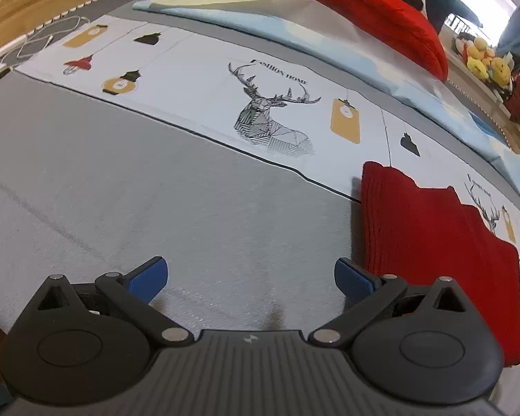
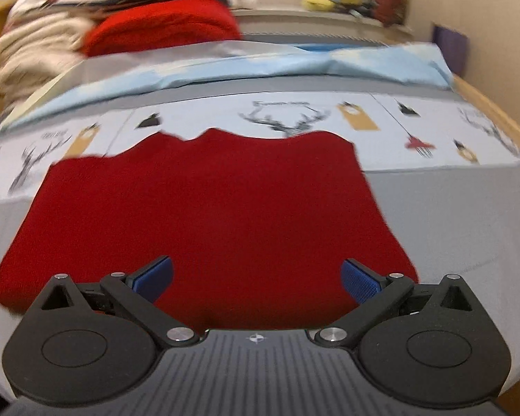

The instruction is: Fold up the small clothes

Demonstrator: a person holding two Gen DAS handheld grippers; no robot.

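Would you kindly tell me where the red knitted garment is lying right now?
The red garment lies flat on the bed, straddling the grey sheet and printed deer band: dead ahead of the right tool, at the right edge of the left view.

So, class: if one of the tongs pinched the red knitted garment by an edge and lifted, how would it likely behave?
The red knitted garment lies flat and follows the bed cover, so it would probably droop rather than hold shape. Its ribbed knit suggests the fabric might stretch where pinched. The textured surface looks unlikely to slip from the right tongs.
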